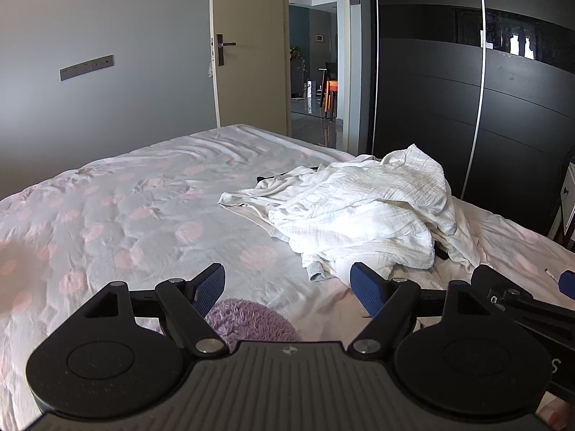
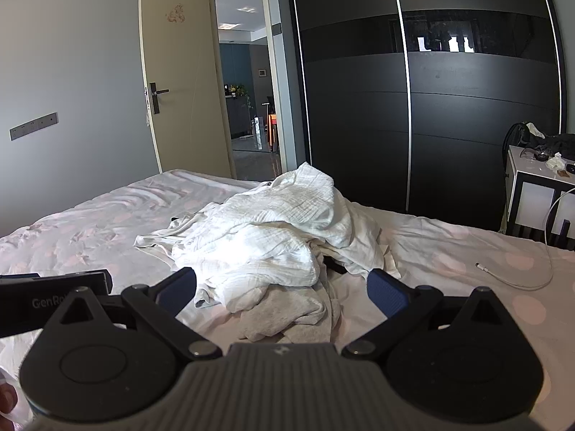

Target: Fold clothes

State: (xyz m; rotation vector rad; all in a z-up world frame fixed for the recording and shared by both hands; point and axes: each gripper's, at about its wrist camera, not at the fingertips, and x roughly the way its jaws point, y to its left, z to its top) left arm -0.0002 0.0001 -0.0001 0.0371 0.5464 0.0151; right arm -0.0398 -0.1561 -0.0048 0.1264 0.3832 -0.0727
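Note:
A crumpled heap of white clothes (image 1: pixel 363 208) lies on the bed, seen ahead and to the right in the left wrist view and straight ahead as the heap (image 2: pixel 266 237) in the right wrist view. A grey garment (image 2: pixel 287 316) sticks out at the heap's near edge. My left gripper (image 1: pixel 291 287) is open above the bedsheet, short of the heap, with a fluffy purple item (image 1: pixel 251 319) beneath it. My right gripper (image 2: pixel 284 287) is open just before the grey garment, holding nothing.
The bed has a pale sheet with pink dots (image 1: pixel 125 222). A white cable (image 2: pixel 517 276) lies on the bed at the right. A white bedside table (image 2: pixel 539 186) with clutter stands at the right, a dark wardrobe (image 2: pixel 431 107) behind, an open door (image 2: pixel 179 82) at the back.

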